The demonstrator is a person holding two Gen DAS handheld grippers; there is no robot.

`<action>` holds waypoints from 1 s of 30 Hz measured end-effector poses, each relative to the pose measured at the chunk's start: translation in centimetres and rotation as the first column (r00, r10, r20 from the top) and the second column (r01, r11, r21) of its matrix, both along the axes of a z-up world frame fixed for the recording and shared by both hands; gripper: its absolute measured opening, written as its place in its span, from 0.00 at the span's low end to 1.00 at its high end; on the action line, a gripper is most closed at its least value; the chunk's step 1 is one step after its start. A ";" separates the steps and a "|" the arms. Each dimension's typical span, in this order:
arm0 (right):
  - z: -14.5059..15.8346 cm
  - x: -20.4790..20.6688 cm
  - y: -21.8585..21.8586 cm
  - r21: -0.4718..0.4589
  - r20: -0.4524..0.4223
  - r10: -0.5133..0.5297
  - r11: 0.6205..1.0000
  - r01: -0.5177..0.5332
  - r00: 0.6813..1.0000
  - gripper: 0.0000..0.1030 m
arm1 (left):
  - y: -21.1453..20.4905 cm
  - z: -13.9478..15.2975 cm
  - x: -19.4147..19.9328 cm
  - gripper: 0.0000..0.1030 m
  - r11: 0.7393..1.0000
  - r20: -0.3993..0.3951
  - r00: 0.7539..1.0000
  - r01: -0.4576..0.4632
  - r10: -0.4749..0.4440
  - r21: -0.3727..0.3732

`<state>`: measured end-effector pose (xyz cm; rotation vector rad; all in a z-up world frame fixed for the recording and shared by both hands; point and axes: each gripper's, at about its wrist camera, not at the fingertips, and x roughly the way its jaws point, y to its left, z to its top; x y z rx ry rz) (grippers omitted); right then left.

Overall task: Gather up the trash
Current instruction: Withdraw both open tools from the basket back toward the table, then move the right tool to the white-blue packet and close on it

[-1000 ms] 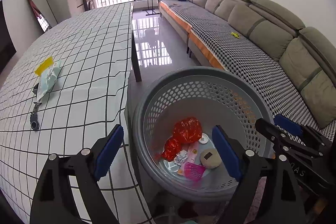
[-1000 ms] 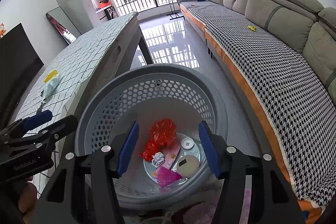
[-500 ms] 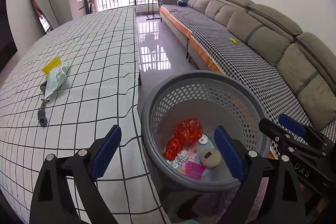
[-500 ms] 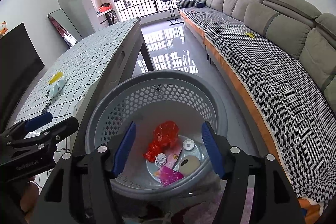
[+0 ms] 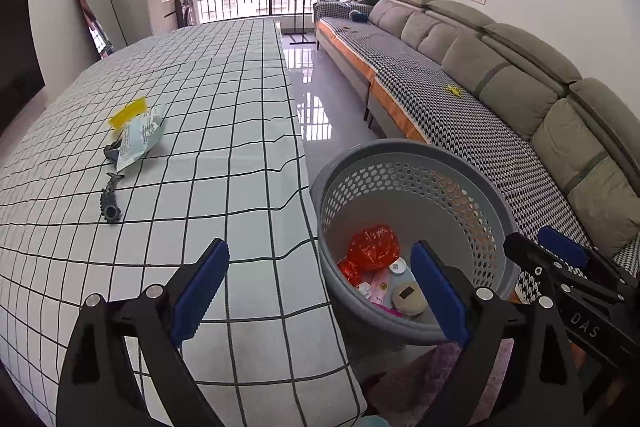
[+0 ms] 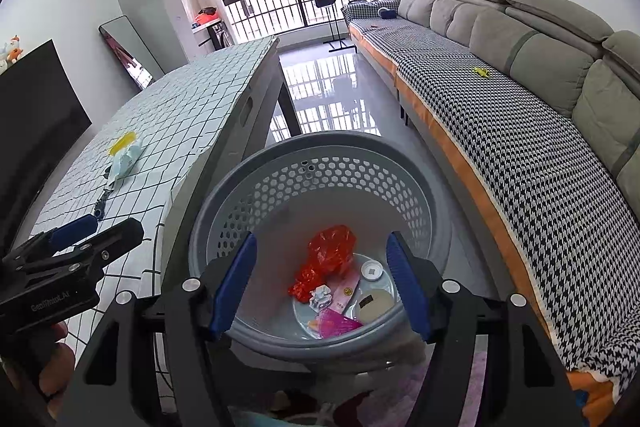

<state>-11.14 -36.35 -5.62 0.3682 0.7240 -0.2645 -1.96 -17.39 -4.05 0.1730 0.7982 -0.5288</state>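
A grey perforated basket (image 5: 404, 163) (image 6: 320, 147) stands on the floor beside the table and holds a red plastic bag (image 5: 374, 241) (image 6: 332, 253), a round lid, a pink wrapper and other scraps. On the checked tablecloth lie a pale snack packet (image 5: 140, 137) (image 6: 124, 159) with a yellow piece, and a dark small tool (image 5: 110, 197). My left gripper (image 5: 320, 287) is open and empty, over the table's near edge and the basket's left rim. My right gripper (image 6: 322, 277) is open and empty above the basket.
The long table (image 5: 224, 99) with the checked cloth fills the left. A long grey sofa (image 5: 500, 75) with a houndstooth cover runs along the right. Shiny floor lies between them. A purple rug (image 5: 416, 375) lies under the basket. A mirror leans on the far left wall.
Both grippers have risen and drawn back from the basket. The left one has swung left, so more of the table shows. Both stay open and empty.
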 end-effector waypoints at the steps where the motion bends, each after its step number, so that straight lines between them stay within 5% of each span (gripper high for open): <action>1: 0.0 0.1 0.3 0.001 0.000 0.003 1.000 -0.003 1.000 0.63 | 0.4 0.1 0.0 0.88 1.000 0.001 1.000 -0.005 0.005 -0.002; 19: 1.7 4.7 6.9 -0.035 0.031 0.139 0.990 -0.138 0.990 0.65 | 8.5 1.0 1.5 0.88 0.992 0.020 0.992 -0.123 0.124 -0.033; 30: 2.8 9.5 10.9 -0.047 0.061 0.269 0.963 -0.266 0.961 0.65 | 14.1 1.6 4.0 0.88 0.965 0.052 0.964 -0.261 0.261 -0.016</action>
